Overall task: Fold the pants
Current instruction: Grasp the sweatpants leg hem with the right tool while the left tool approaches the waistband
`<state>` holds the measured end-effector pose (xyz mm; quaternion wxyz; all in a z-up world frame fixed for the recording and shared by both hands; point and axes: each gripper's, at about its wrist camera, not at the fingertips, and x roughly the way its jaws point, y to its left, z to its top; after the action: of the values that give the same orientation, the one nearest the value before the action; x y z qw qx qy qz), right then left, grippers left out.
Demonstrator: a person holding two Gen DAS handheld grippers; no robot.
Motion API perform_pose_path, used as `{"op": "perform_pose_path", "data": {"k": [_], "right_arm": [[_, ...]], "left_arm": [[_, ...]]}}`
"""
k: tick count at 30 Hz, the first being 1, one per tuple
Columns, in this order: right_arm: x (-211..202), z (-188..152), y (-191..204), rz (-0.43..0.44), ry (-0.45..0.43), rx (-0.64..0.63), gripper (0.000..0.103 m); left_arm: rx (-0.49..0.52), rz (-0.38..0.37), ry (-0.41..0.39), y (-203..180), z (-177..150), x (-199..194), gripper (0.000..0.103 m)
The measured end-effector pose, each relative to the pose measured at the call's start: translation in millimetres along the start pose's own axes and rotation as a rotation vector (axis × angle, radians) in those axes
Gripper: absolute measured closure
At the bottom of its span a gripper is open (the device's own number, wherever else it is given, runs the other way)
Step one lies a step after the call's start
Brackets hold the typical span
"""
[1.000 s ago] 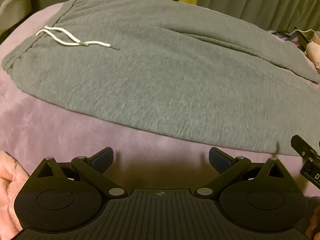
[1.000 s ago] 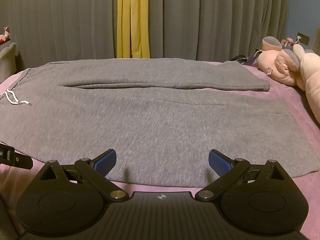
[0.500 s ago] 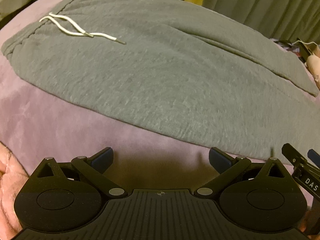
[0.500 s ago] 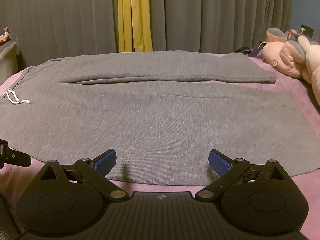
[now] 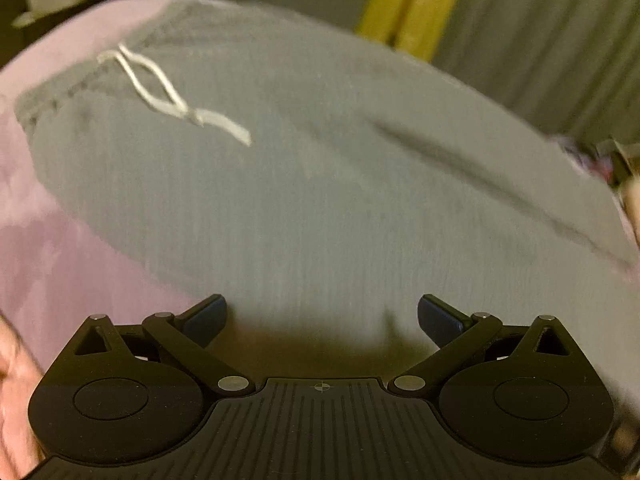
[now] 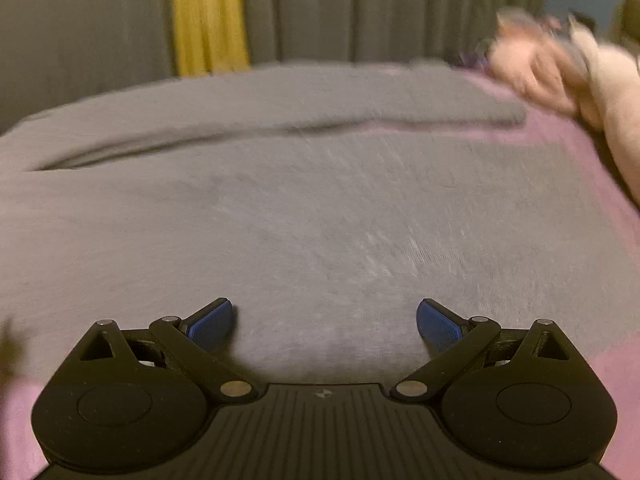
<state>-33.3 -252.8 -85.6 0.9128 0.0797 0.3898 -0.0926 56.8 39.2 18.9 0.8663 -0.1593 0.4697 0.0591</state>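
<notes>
Grey sweatpants [image 5: 320, 184] lie flat across a pink bed, waistband at the left with a white drawstring [image 5: 168, 92], legs running right. My left gripper [image 5: 322, 318] is open and empty, its fingertips at the pants' near edge by the hip. In the right wrist view the pants [image 6: 320, 208] fill the frame, the far leg lying apart from the near one. My right gripper [image 6: 324, 322] is open and empty, low over the near leg's edge. Both views are motion-blurred.
The pink bedspread [image 5: 60, 248] shows left of the pants and at the right [image 6: 580, 152]. Pink plush toys [image 6: 560, 76] lie at the far right. Grey curtains with a yellow strip [image 6: 208, 16] hang behind the bed.
Both grippers have moved forward and down toward the pants' near edge, so the fabric now reaches the fingertips. Both stay open.
</notes>
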Motion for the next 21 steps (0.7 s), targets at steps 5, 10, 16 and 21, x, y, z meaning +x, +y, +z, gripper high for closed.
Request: {"op": "perform_pose_path", "data": {"k": [5, 10, 16, 21], "right_arm": [[14, 4, -10, 0.021, 0.007, 0.052, 0.004], [20, 11, -6, 0.019, 0.027, 0.016, 0.004], [44, 104, -39, 0.105, 0.004, 0.023, 0.004], [115, 229, -58, 0.08, -0.056, 0.201, 0.016]], "left_arm": [[-0.155, 0.065, -0.097, -21, 62, 34, 0.0], [-0.203, 0.141, -0.171, -29, 91, 82, 0.0], [-0.127, 0.303, -0.279, -10, 93, 105, 0.0], [-0.155, 0.369, -0.432, -2, 95, 107, 0.0]]}}
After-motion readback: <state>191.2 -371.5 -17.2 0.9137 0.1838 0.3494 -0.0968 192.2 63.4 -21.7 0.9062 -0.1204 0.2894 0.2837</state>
